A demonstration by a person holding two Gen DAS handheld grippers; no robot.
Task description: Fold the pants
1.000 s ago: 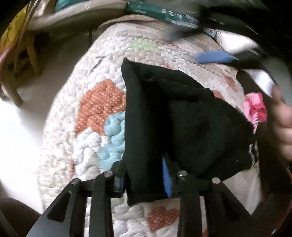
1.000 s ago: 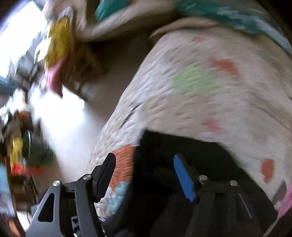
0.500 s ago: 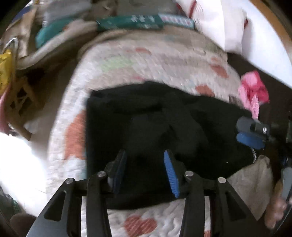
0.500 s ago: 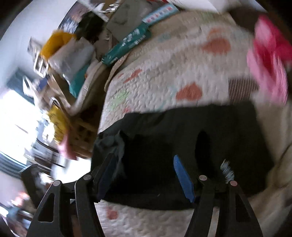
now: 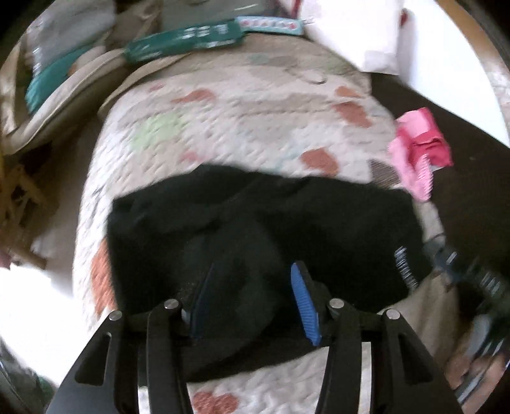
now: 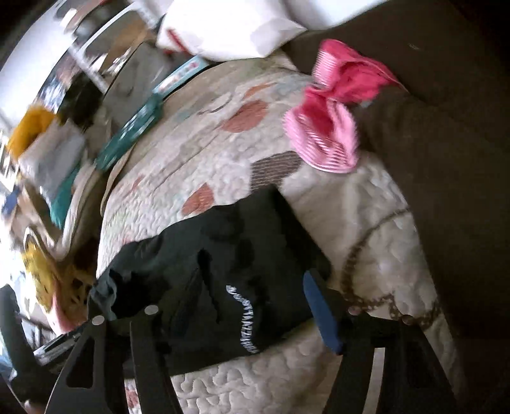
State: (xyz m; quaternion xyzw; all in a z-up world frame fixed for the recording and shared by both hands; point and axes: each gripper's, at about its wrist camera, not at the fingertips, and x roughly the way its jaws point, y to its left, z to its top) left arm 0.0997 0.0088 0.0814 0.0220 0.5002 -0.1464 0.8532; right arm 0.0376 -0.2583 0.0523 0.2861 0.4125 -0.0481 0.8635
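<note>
The black pants point(image 5: 318, 229) lie folded into a wide bundle on the quilted bedspread point(image 5: 242, 127). White lettering shows at their right end. My left gripper point(image 5: 251, 286) is open and empty, its blue-padded fingers just above the near edge of the pants. In the right wrist view the pants point(image 6: 223, 254) lie on the quilt point(image 6: 366, 223) with the white lettering facing up. My right gripper point(image 6: 220, 305) is open and empty above the pants' right end.
A pink and red garment point(image 5: 420, 146) lies at the quilt's right edge, also in the right wrist view point(image 6: 331, 117). A green box point(image 5: 185, 41) and a white pillow point(image 5: 357, 28) sit at the far end. Clutter and a wooden chair point(image 5: 22, 197) stand left of the bed.
My left gripper let go of the pants and opened; the fold now lies flat on the quilt. Both grippers pulled back toward the near side, the right one swinging to the pants' right end.
</note>
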